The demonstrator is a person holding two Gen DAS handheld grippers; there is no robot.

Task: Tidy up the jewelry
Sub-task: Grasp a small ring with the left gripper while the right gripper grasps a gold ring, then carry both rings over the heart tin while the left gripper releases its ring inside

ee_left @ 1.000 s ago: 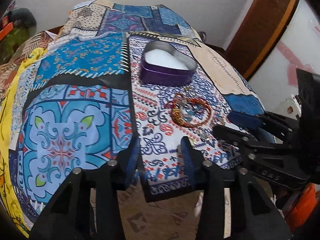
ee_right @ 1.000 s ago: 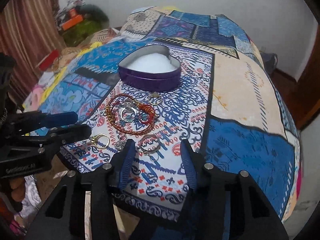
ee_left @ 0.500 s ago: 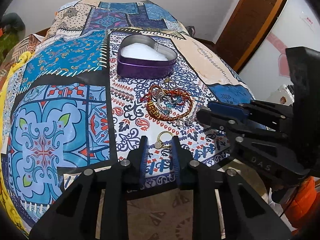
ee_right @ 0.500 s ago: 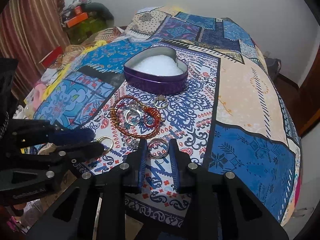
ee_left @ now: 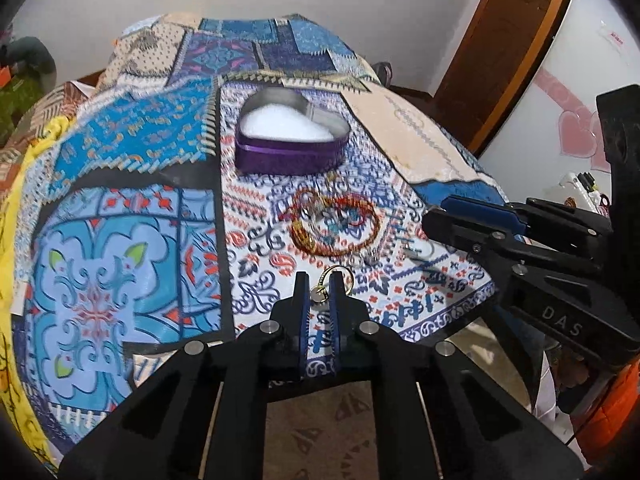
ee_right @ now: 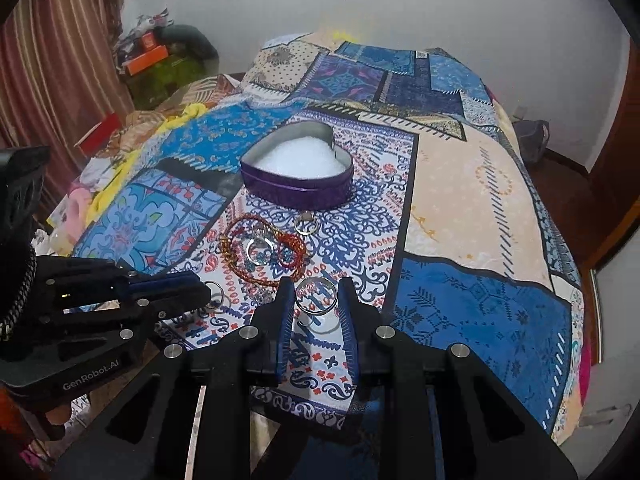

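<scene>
Gold ring (ee_left: 335,282) and silver ring (ee_right: 316,295) near beaded bracelets (ee_right: 262,254); purple heart tin (ee_right: 297,174) open beyond.

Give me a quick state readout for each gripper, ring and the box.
Left gripper: shut on gold ring.
Gold ring: pinched between the fingers.
Right gripper: shut on silver ring.
Silver ring: held upright between the fingers.
Purple heart-shaped box: open, white lining showing, no jewelry inside.
Beaded bracelets: lying on the bedspread.
</scene>
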